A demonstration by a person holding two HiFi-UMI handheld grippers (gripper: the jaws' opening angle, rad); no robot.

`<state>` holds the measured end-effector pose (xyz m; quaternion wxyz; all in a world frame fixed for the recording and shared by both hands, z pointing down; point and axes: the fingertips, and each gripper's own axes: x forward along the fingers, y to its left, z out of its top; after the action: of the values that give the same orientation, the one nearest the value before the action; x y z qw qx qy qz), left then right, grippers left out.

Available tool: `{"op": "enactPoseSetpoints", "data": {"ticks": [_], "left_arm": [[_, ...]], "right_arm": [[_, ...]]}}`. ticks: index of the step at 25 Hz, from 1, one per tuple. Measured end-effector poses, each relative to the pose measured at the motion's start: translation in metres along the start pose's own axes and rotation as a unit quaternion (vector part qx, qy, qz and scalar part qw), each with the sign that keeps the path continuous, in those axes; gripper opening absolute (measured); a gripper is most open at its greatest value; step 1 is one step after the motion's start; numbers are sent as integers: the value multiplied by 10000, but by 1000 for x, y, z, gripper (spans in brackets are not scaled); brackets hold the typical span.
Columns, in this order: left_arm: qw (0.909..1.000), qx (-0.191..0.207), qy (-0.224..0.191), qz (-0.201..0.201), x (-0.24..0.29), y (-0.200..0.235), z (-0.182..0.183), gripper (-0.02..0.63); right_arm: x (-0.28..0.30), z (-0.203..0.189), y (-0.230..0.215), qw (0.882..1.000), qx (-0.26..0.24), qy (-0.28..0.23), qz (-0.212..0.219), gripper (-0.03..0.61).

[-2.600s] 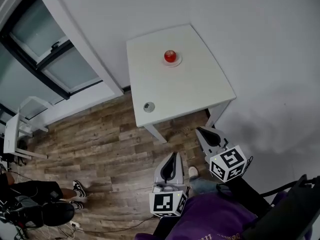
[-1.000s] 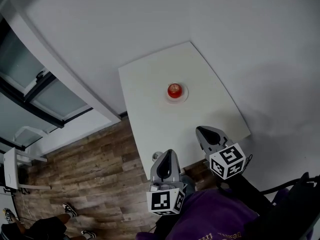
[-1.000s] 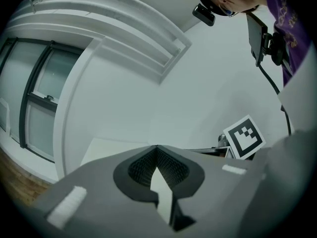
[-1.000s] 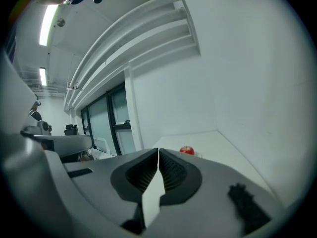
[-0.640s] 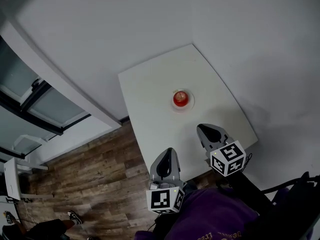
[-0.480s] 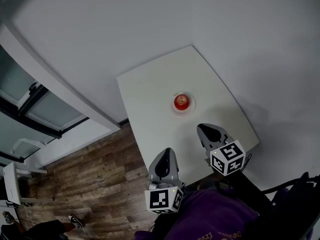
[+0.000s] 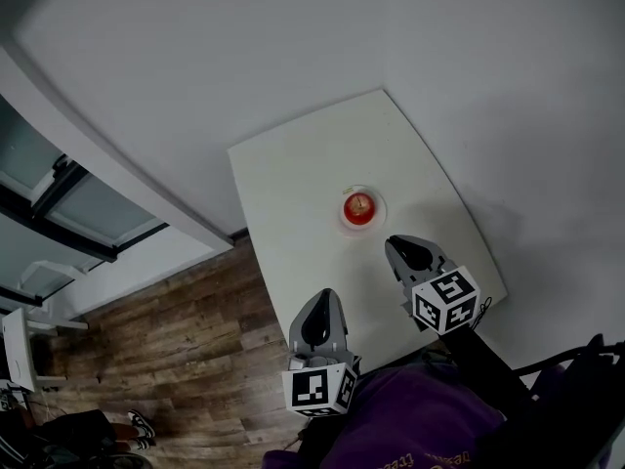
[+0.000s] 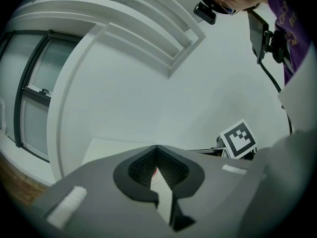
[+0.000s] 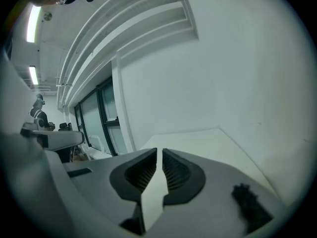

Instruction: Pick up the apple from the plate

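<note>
A red apple (image 7: 359, 206) sits on a small white plate (image 7: 375, 222) in the middle of a white table (image 7: 293, 184). My left gripper (image 7: 325, 295) hovers at the table's near edge, below and left of the plate, jaws shut and holding nothing. My right gripper (image 7: 394, 243) is over the tabletop just right of and below the plate, a short way from the apple, also shut and holding nothing. In the left gripper view the jaw tips (image 8: 156, 147) meet, and a red sliver of the apple (image 8: 155, 171) shows behind them. The right gripper view shows its tips (image 9: 159, 150) over bare tabletop (image 9: 198, 138).
White walls run along the table's far and right sides. A dark-framed window (image 7: 59, 184) and wooden floor (image 7: 176, 360) lie to the left. The person's purple clothing (image 7: 410, 428) fills the bottom. The right gripper's marker cube (image 8: 238, 139) shows in the left gripper view.
The table and apple have come closer in the head view. Both grippers have moved forward from beyond the table's near edge toward the plate, staying shut.
</note>
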<state>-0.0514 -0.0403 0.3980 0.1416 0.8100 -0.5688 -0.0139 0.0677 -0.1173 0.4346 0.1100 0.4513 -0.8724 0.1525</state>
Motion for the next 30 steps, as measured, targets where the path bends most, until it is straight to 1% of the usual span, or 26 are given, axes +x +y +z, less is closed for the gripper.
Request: {"op": "enactPoseSetpoints", "data": {"ticks": [1, 3, 4, 11, 17, 23, 30], "left_arm": [[10000, -4, -2, 22, 2, 1, 2, 6], [10000, -5, 0, 73, 7, 2, 6, 6], [9999, -12, 0, 109, 10, 2, 8, 6], [9997, -92, -14, 245, 25, 9, 9, 6], [9992, -119, 46, 380, 36, 21, 8, 6], [9989, -163, 137, 420, 42, 32, 4, 6], [9986, -186, 182, 457, 49, 38, -1, 6]], "right_arm": [[4, 1, -1, 10000, -16, 39, 45, 23], [13, 5, -4, 9999, -53, 101, 114, 87], [18, 6, -7, 9998, -76, 133, 140, 98], [47, 7, -24, 9992, -222, 285, 188, 124], [68, -5, -36, 9984, -210, 493, 161, 156], [85, -13, -45, 9976, -202, 652, 85, 177], [102, -25, -48, 9965, -217, 799, 149, 202]]}}
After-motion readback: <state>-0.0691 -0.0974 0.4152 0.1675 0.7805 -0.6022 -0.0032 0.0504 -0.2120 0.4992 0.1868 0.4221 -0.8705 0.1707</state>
